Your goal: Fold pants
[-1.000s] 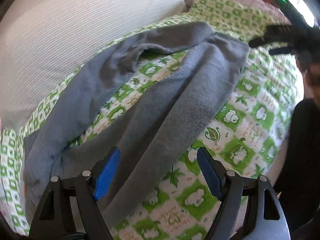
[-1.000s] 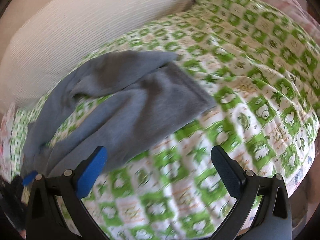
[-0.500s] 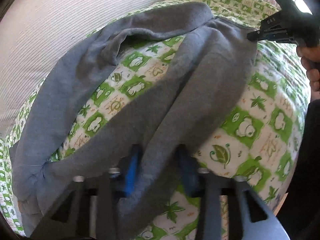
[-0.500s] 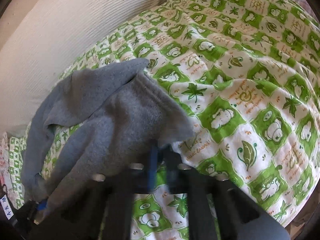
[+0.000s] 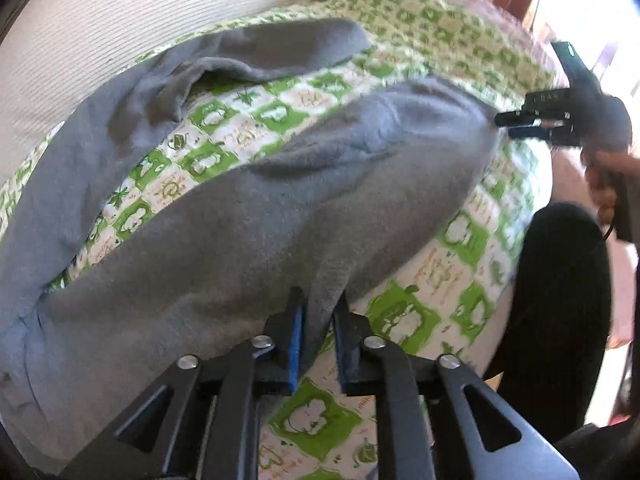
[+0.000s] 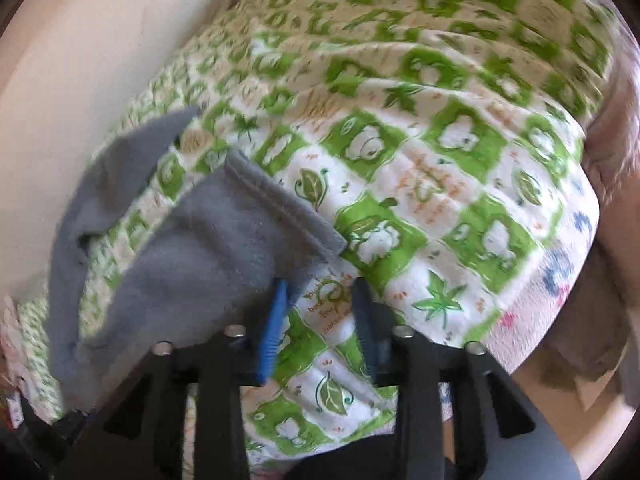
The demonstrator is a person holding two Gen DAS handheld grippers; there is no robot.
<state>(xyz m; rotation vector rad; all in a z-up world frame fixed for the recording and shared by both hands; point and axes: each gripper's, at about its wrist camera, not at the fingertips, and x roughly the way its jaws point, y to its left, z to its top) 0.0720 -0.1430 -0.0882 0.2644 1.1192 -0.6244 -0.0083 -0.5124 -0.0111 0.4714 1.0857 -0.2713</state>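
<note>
Grey pants (image 5: 248, 208) sprawl across the green bedspread (image 6: 440, 168), left gripper (image 5: 320, 334) pinching the near edge, right gripper (image 6: 320, 320) just reopened, half-wide and empty beside the hem, so any lift now could drag one-sided and bunch.

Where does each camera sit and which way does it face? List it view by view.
Left wrist: on the left gripper, looking down along its fingers, just closed on a fold of the gray pants on the green-checked sheet; the right gripper and its hand show far right.
Right wrist: on the right gripper, looking down at the pants' hem; its jaws, just opened, have only sheet between them.
Shared: pants and sheet.
</note>
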